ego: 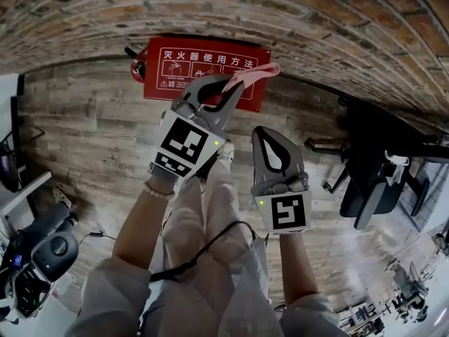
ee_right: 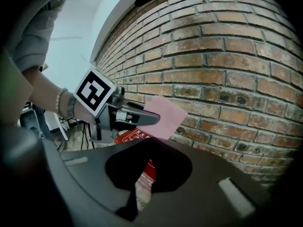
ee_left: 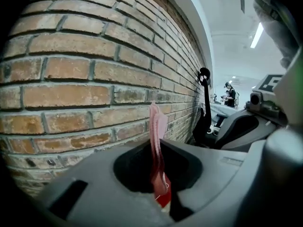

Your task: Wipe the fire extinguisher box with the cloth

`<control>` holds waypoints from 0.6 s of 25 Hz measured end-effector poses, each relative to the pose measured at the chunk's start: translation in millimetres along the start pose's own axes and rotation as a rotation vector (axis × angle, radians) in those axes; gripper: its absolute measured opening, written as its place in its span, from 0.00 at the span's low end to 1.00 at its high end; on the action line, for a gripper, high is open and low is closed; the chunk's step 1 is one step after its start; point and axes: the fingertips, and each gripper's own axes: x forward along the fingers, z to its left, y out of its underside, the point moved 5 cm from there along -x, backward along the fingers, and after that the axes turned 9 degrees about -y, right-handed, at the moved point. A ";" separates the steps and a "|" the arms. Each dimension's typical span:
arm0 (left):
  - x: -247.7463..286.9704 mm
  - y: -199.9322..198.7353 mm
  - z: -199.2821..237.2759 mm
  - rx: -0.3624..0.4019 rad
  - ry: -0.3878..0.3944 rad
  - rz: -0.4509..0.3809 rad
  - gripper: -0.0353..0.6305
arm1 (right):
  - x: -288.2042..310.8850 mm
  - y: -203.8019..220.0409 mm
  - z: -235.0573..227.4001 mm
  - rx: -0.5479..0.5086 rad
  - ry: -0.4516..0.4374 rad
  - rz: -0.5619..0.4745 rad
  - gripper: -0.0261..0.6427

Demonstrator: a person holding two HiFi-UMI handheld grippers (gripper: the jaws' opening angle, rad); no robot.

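Note:
The red fire extinguisher box [ego: 184, 67], printed with white characters, stands on the wood floor against the brick wall. My left gripper [ego: 235, 90] hovers over its right part, shut on a pink cloth [ego: 251, 75] that sticks out past the tips. In the left gripper view the pink cloth [ee_left: 157, 122] stands pinched edge-on between the jaws, facing the brick wall [ee_left: 85, 79]. My right gripper [ego: 264, 132] hangs lower and to the right, shut and holding nothing. The right gripper view shows the left gripper [ee_right: 124, 118], the cloth [ee_right: 166, 118] and part of the red box [ee_right: 147, 172].
A black office chair [ego: 372, 181] stands to the right of the box. A black device [ego: 50, 250] and white furniture sit at the left edge. A red extinguisher part [ego: 137, 67] shows at the box's left. The person's light trousers [ego: 210, 244] and a black cable lie below.

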 end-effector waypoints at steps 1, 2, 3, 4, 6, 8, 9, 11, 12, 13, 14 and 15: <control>6.1 1.5 -0.6 0.001 0.006 0.005 0.07 | 0.9 1.0 -1.6 0.000 0.000 -0.002 0.05; 12.1 3.5 -1.2 0.004 0.012 0.011 0.07 | 1.7 2.0 -3.0 0.001 0.000 -0.002 0.05; 17.9 5.7 -1.6 0.009 0.016 0.019 0.07 | 2.4 3.1 -4.4 0.002 0.000 -0.001 0.05; 23.7 8.3 -1.7 0.015 0.017 0.028 0.07 | 3.3 4.3 -5.7 0.004 0.000 0.001 0.05; 35.3 14.6 -1.2 0.015 0.022 0.047 0.07 | 5.8 6.5 -8.5 0.007 0.002 0.002 0.05; 47.1 22.7 0.4 -0.007 0.026 0.069 0.07 | 8.3 7.0 -11.1 0.009 0.008 -0.006 0.05; 52.8 27.6 1.5 -0.019 0.025 0.083 0.07 | 9.0 7.1 -11.9 0.011 0.010 -0.011 0.05; 63.2 37.7 3.8 -0.041 0.021 0.115 0.07 | 10.2 8.6 -12.9 0.015 0.009 -0.013 0.05; 68.3 42.2 4.6 -0.055 0.022 0.128 0.07 | 10.8 9.9 -13.2 0.017 0.006 -0.011 0.05; 73.3 46.2 5.1 -0.071 0.024 0.138 0.07 | 11.3 11.3 -13.4 0.018 0.004 -0.008 0.05; 78.6 49.8 5.3 -0.083 0.028 0.148 0.07 | 11.8 12.8 -13.5 0.019 0.001 -0.005 0.05; 84.2 53.3 5.4 -0.092 0.033 0.159 0.07 | 12.2 14.2 -13.6 0.020 -0.002 0.000 0.05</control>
